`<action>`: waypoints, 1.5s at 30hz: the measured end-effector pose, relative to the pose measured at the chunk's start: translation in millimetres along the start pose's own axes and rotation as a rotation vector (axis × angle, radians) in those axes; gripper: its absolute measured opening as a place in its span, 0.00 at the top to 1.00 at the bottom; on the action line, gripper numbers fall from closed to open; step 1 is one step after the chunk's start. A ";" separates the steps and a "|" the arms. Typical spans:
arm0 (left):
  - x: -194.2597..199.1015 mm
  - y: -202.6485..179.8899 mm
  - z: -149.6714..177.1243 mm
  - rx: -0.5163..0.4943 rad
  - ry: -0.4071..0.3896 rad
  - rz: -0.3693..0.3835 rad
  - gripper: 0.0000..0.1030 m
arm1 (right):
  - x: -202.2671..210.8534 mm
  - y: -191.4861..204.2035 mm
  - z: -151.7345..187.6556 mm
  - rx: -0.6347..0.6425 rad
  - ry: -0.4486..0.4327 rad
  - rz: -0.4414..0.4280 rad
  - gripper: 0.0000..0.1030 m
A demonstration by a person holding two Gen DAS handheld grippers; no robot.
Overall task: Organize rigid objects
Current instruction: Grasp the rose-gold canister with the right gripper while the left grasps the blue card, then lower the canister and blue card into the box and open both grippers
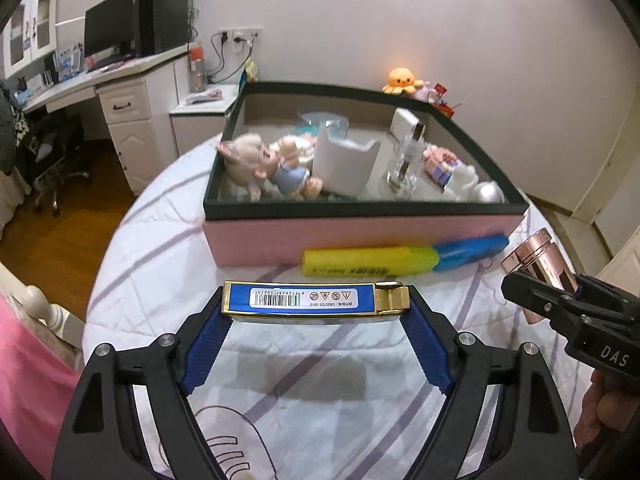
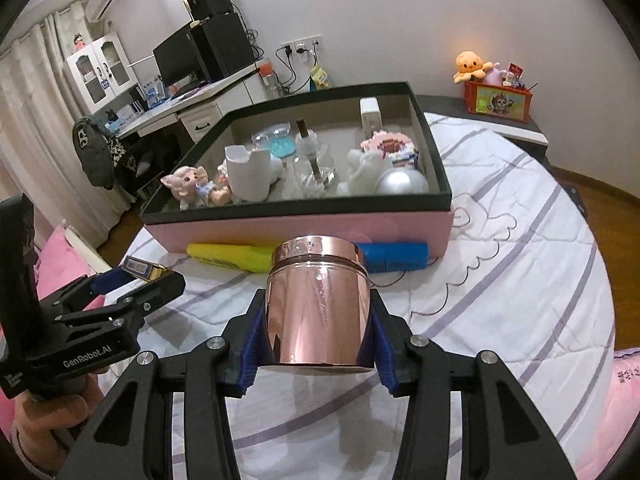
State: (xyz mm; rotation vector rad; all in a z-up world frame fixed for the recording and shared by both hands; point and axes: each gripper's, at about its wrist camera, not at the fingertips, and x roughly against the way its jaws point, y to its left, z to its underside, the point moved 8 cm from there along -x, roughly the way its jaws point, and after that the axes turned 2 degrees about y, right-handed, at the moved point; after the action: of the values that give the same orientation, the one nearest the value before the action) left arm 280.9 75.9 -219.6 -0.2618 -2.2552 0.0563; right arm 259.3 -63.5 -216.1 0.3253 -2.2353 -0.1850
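Step in hand: transport of two rigid items toward the storage box point(image 1: 360, 232), a pink-sided container with a dark rim that stands on the quilted bed point(image 1: 320, 360). All positions below are given relative to this box.

Left gripper point(image 1: 316, 312): the fingers are spread fairly wide and clamp the blue-and-gold lighter point(image 1: 312, 298) by its two short ends. The lighter is held level, in front of the box's near wall and clear of the quilt.

Right gripper point(image 2: 318, 320): the blue pads point(image 2: 256, 340) press on opposite sides of the rose-gold jar point(image 2: 318, 304). The jar is upright, lid on top, in front of the near wall and toward its right end as seen from the left wrist view.

Unhandled item: the yellow-and-blue marker point(image 1: 400, 260) lies on the quilt, touching or just beside the base of the near wall.

Box contents: a pig figurine point(image 1: 268, 164), a white holder point(image 1: 344, 164), a glass bottle point(image 1: 404, 168) and other small pieces crowd the front half; bare floor shows toward the far wall.

Next move, by judgement: lift each item over the dark rim, carry it past the upright pieces, then lower it onto bare floor before opening the fingers. The glass bottle appears easiest to knock over. The marker remains to be collected
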 end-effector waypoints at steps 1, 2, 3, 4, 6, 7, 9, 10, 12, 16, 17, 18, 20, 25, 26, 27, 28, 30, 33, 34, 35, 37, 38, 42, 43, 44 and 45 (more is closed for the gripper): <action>2.4 -0.3 -4.3 -0.002 -0.009 0.002 0.19 | 1.2 0.6 -2.6 0.003 -0.005 -0.001 0.54; 4.1 -0.9 -8.2 -0.003 -0.017 0.003 0.19 | 2.7 1.3 -6.0 0.008 -0.012 -0.001 0.54; 6.0 -0.6 -11.6 -0.006 -0.025 0.004 0.19 | 4.3 2.5 -10.3 0.014 -0.019 -0.002 0.54; 7.8 -0.8 -15.8 -0.009 -0.033 0.005 0.19 | 5.6 3.6 -15.2 0.019 -0.027 -0.004 0.54; 11.2 -1.8 -28.4 -0.017 -0.055 0.007 0.19 | 9.2 4.4 -26.9 0.031 -0.046 -0.002 0.54; 12.8 -1.9 -34.5 -0.021 -0.065 0.006 0.19 | 10.5 4.7 -31.7 0.035 -0.054 -0.001 0.54; 15.6 -3.1 -50.2 -0.029 -0.092 0.008 0.19 | 13.3 4.3 -46.4 0.045 -0.078 0.003 0.54; 16.7 -3.5 -55.6 -0.032 -0.104 0.007 0.19 | 14.4 4.5 -53.8 0.051 -0.089 0.006 0.54; 17.0 -4.4 -72.4 -0.038 -0.131 0.002 0.19 | 14.7 5.2 -68.9 0.059 -0.110 0.009 0.54; 11.3 -3.3 -99.1 -0.035 -0.158 0.003 0.19 | 10.4 5.9 -96.7 0.071 -0.137 0.009 0.54; 9.0 -3.1 -105.6 -0.035 -0.163 0.003 0.19 | 8.6 5.7 -102.6 0.075 -0.143 0.010 0.54; 5.6 -2.7 -113.2 -0.034 -0.166 0.004 0.19 | 6.1 5.6 -109.2 0.078 -0.146 0.010 0.54; -2.4 -2.9 -125.2 -0.033 -0.168 0.004 0.19 | 0.4 4.5 -119.4 0.080 -0.148 0.009 0.54; -27.0 -6.8 -146.8 -0.045 -0.157 0.006 0.19 | -20.6 -0.4 -137.2 0.083 -0.131 0.006 0.54; -31.1 -7.6 -148.1 -0.046 -0.153 0.007 0.19 | -26.2 -1.5 -139.3 0.082 -0.123 0.006 0.53; -37.7 -8.2 -150.4 -0.046 -0.145 0.008 0.19 | -30.9 -4.1 -139.4 0.080 -0.117 0.005 0.54; -43.0 -8.8 -152.1 -0.046 -0.139 0.008 0.19 | -35.7 -6.0 -140.5 0.078 -0.110 0.004 0.53; -54.3 -9.8 -154.9 -0.048 -0.124 0.008 0.19 | -44.6 -9.2 -142.0 0.074 -0.096 0.002 0.53; -68.2 -11.0 -156.0 -0.053 -0.103 0.006 0.19 | -55.5 -14.1 -143.3 0.069 -0.078 0.001 0.53; -72.2 -11.1 -156.5 -0.055 -0.096 0.003 0.18 | -59.2 -15.8 -143.3 0.067 -0.071 0.001 0.53; -74.4 -11.1 -156.8 -0.058 -0.091 0.002 0.18 | -61.7 -16.8 -143.1 0.066 -0.066 0.000 0.53; -79.8 -12.4 -156.4 -0.067 -0.078 0.003 0.18 | -65.8 -18.4 -144.9 0.067 -0.057 -0.002 0.53; -80.5 -11.2 -155.7 -0.068 -0.076 0.005 0.18 | -66.6 -17.9 -145.7 0.068 -0.055 -0.003 0.52; -80.7 -3.7 -157.3 -0.047 -0.076 -0.039 0.08 | -62.0 -23.3 -145.6 0.052 -0.068 0.006 0.18; -78.8 -2.0 -157.4 -0.040 -0.081 -0.040 0.02 | -59.6 -24.2 -145.1 0.048 -0.073 0.007 0.16; -76.5 -0.7 -156.7 -0.037 -0.087 -0.041 0.00 | -56.7 -25.0 -144.3 0.043 -0.074 0.014 0.16; -72.3 -0.4 -156.3 -0.037 -0.098 -0.041 0.00 | -55.2 -25.4 -144.1 0.039 -0.077 0.016 0.16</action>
State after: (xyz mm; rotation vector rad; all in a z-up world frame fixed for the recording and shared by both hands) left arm 445.3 53.1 -173.5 -0.2367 -2.3600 0.0054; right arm 409.0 -74.6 -172.3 0.3257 -2.3190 -0.1475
